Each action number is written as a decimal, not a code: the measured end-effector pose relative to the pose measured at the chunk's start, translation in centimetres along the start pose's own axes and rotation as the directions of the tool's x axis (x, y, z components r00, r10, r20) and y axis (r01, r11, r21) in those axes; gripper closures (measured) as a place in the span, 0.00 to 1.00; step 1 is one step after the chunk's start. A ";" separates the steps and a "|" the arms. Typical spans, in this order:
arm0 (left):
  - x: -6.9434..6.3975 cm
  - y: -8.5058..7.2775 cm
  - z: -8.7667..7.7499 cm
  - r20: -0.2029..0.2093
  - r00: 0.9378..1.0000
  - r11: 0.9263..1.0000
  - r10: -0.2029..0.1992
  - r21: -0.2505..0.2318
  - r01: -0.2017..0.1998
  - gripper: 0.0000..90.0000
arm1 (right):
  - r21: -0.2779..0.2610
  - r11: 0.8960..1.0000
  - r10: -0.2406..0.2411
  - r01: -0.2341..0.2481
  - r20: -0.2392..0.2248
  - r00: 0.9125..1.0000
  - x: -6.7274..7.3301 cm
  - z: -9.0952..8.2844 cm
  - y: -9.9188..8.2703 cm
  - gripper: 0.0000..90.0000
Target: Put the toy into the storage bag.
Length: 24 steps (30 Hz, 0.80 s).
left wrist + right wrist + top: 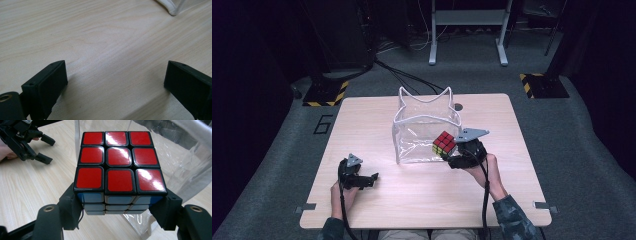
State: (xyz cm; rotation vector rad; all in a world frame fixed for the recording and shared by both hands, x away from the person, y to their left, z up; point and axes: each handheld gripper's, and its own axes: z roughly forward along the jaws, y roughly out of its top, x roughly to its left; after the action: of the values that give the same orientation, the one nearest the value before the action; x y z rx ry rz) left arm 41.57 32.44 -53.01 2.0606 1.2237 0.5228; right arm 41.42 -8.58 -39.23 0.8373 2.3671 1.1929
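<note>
A puzzle cube with a red face up and blue below is held off the table beside the front right corner of a clear plastic bag. My right gripper is shut on the puzzle cube, its two black jaws pressing the cube's left and right sides. My left gripper rests low over the table at the front left, open, with bare wood between its jaws. The same left gripper shows far off in the right gripper view.
The wooden table has a small round hole behind the bag. The bag stands upright with a white-edged open top; one corner of it shows in the left gripper view. Dark floor and stand legs lie beyond the table.
</note>
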 end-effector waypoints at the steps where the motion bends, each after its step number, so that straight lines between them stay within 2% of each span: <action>1: 0.0 0.0 0.0 -0.001 1.000 1.000 0.002 -0.002 -0.002 0.05 | -0.001 1.000 0.007 -0.007 0.000 1.000 0.0 0.0 0.1 0.37; 5: 0.0 0.0 0.0 -0.002 1.000 1.000 0.002 -0.002 -0.002 0.05 | -0.004 1.000 -0.009 0.009 -0.004 1.000 -0.2 -0.3 0.5 0.37; 24: 0.0 0.0 0.0 0.000 1.000 1.000 0.000 0.000 0.000 0.05 | -0.014 1.000 -0.025 0.025 -0.009 1.000 -0.4 -1.0 2.6 0.37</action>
State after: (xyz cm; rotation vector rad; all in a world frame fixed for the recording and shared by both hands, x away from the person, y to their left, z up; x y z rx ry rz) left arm 41.58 32.45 -53.02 2.0604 1.2235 0.5227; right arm 42.08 -8.25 -36.54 0.7969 2.3668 1.2044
